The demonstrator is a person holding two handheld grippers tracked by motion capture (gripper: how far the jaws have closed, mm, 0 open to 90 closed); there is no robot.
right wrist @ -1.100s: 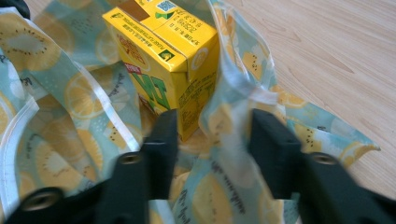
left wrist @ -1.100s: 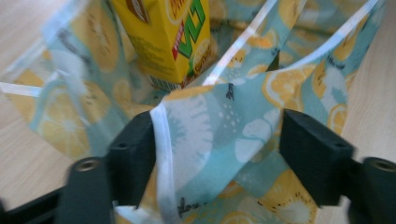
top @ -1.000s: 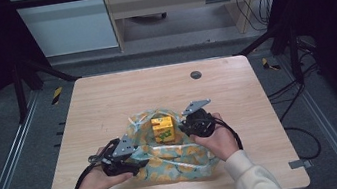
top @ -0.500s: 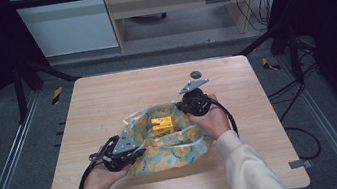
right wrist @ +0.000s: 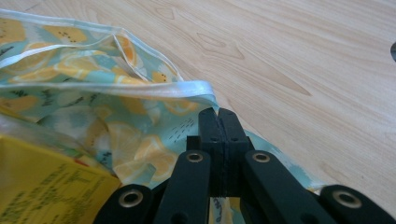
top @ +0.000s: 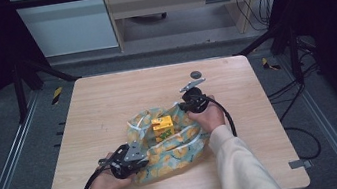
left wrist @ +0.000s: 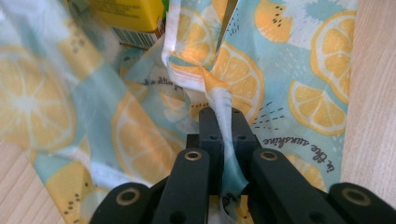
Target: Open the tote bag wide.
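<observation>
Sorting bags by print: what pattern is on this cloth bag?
Orange slices on pale blue, seen best in the left gripper view: cloth bag.

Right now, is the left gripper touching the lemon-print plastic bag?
Touching. The left gripper view shows the left gripper with its jaws shut on a twisted edge of the lemon-print plastic bag, the film pinched between the pads.

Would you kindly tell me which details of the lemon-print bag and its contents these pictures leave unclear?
- Yellow carton: its label is too small in the high view, cut off by frame edges in both gripper views.
- Bag bottom: hidden by folds.
- Right claw: pinched cloth barely visible between jaws.
</observation>
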